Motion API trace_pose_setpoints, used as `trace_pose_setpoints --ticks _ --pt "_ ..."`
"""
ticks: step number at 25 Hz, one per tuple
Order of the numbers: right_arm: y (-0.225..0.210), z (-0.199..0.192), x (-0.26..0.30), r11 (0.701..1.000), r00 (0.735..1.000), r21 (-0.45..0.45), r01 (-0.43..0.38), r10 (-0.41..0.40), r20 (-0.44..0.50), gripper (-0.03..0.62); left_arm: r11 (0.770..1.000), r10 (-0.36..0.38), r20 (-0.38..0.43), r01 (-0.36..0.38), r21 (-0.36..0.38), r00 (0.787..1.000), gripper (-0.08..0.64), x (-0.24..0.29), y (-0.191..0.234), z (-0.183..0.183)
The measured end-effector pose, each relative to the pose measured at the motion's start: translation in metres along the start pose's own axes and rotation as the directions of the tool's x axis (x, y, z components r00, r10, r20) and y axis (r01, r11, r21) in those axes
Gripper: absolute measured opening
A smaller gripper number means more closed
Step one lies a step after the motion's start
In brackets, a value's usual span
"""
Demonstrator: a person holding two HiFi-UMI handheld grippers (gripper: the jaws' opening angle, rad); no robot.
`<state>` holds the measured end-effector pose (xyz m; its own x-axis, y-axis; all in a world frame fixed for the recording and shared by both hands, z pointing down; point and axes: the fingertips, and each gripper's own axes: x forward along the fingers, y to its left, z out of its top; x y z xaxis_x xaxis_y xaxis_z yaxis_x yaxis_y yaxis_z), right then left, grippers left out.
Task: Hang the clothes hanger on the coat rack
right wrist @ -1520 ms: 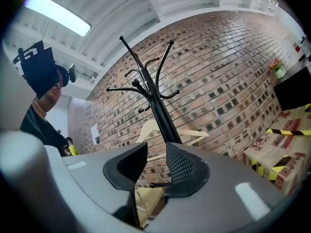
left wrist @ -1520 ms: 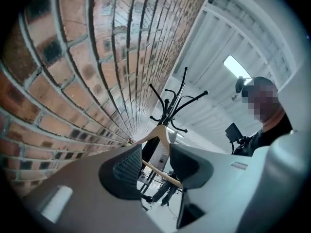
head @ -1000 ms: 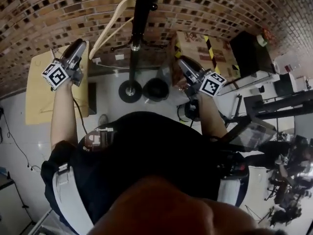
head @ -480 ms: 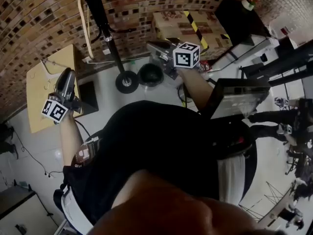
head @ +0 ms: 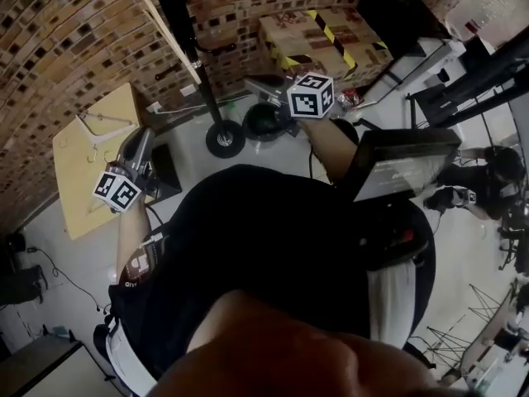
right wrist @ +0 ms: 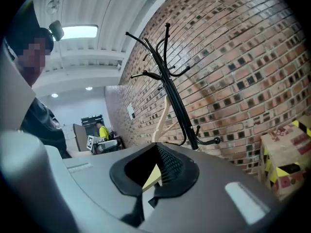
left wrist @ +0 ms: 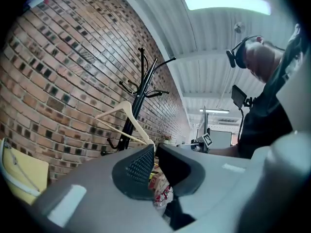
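The black coat rack [head: 188, 52] stands against the brick wall, and a pale wooden hanger [head: 169, 30] hangs from one of its arms. The rack [left wrist: 141, 86] and hanger [left wrist: 125, 119] show ahead of the left gripper [left wrist: 154, 147], whose jaws are closing and meet at the tips with nothing between them. In the head view the left gripper [head: 142, 141] sits low at the left over a yellow table, well away from the rack. My right gripper [head: 253, 82] is shut and empty, right of the rack's base. It faces the rack [right wrist: 174, 93] and hanger [right wrist: 163, 118].
A yellow table [head: 76, 190] at the left carries a light hanger [head: 97, 124]. The rack's round base [head: 225, 138] and a dark round object [head: 263, 121] rest on the floor. A taped cardboard box [head: 324, 33] stands by the wall. Desks and stands fill the right.
The left gripper has drawn back from the hanger on the rack, down toward the yellow table. Both grippers' jaws have closed. The hanger stays on the rack.
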<state>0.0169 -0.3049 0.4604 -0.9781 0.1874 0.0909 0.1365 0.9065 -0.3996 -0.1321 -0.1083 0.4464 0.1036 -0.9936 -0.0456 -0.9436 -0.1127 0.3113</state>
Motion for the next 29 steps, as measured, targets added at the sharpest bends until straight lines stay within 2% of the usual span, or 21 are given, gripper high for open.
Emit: trace_pose_setpoints --ticks 10,29 --pt "0.009 -0.005 -0.006 0.999 0.999 -0.001 0.042 -0.042 0.011 0.012 0.999 -0.046 0.022 0.046 -0.017 0.999 0.028 -0.006 0.004 0.01" --pt "0.008 -0.01 -0.007 1.0 1.0 -0.008 0.013 -0.014 -0.02 0.012 0.999 -0.015 0.029 0.016 -0.038 0.999 0.028 -0.011 -0.005 -0.001"
